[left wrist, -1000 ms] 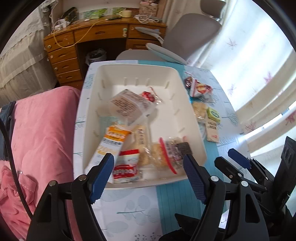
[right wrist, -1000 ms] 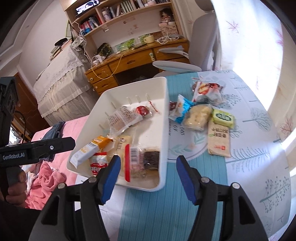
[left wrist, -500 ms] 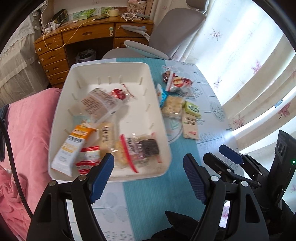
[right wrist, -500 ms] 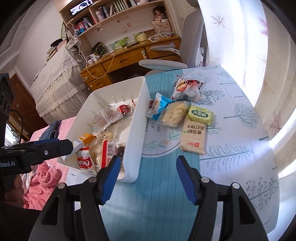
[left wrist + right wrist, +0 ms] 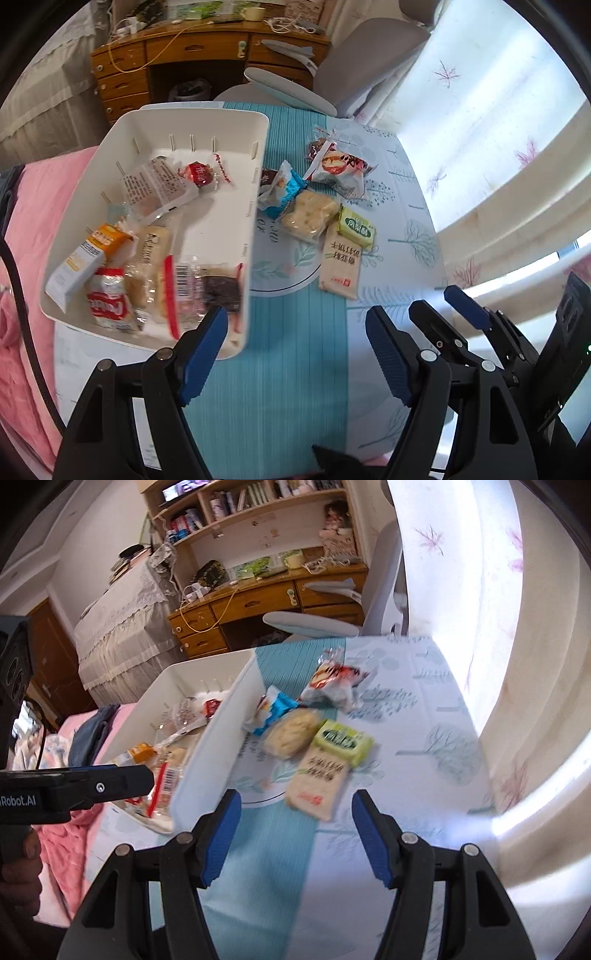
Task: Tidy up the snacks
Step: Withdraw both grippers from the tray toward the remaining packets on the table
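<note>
A white bin [image 5: 255, 206] on the table's left holds several wrapped snacks. To its right lie loose snacks: a red-and-white packet [image 5: 340, 166], a blue packet [image 5: 284, 192], a clear-wrapped cracker [image 5: 310, 214], a green packet [image 5: 356, 230] and a long beige packet [image 5: 341, 264]. My left gripper [image 5: 295, 321] hangs open and empty above the teal runner, near the bin's front right corner. My right gripper [image 5: 295, 801] is open too, empty, just short of the beige packet [image 5: 321, 779] and beside the bin's wall [image 5: 207, 760]. It also shows at the lower right of the left wrist view, as the right gripper [image 5: 436, 299].
A wooden desk [image 5: 192, 48] and a grey chair [image 5: 369, 44] stand beyond the table's far end. Pink bedding [image 5: 33, 221] lies to the left of the table, and pale curtains [image 5: 480, 129] hang to the right. A person's hand [image 5: 18, 867] holds the left gripper's handle.
Both grippers have moved to the right across the table. The bin has slid to the left in both views and the loose snacks now lie ahead. The jaws have stayed open.
</note>
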{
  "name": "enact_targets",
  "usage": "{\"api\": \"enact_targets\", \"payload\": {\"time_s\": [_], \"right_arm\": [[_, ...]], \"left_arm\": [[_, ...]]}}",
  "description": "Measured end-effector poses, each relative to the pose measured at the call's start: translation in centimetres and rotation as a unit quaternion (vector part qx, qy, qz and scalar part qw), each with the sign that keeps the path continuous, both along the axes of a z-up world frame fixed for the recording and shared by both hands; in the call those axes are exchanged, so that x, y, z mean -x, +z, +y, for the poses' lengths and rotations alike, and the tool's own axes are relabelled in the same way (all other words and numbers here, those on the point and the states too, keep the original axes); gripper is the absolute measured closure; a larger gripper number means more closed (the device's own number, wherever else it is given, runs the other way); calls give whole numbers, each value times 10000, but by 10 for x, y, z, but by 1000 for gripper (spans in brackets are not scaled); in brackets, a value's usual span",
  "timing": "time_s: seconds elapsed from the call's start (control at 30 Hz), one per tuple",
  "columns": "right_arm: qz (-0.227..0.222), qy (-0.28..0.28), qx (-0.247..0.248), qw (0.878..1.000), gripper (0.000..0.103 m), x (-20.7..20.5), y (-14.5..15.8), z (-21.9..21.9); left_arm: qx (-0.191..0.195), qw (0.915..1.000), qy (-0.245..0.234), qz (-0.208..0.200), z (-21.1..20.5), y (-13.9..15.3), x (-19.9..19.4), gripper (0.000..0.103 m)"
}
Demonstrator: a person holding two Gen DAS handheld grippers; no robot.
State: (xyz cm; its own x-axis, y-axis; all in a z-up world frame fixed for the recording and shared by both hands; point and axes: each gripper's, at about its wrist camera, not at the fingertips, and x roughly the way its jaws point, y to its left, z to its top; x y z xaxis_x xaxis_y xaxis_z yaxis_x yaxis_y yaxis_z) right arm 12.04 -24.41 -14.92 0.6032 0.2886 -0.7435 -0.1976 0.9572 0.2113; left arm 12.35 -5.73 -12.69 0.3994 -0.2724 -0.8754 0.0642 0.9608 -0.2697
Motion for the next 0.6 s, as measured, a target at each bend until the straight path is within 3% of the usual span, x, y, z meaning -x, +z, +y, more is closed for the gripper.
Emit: {"api": "enact_targets", "payload": {"time_s": [0.2, 0.6], "right_arm": [[-288, 499, 555, 9968, 40, -20, -7, -18], [-830, 1418, 1253, 9784, 40, -66, -34, -35]], "left_arm": [[49, 9999, 146, 71, -33, -15, -3, 27], [-376, 9986, 308, 204, -81, -62, -32, 27]]}}
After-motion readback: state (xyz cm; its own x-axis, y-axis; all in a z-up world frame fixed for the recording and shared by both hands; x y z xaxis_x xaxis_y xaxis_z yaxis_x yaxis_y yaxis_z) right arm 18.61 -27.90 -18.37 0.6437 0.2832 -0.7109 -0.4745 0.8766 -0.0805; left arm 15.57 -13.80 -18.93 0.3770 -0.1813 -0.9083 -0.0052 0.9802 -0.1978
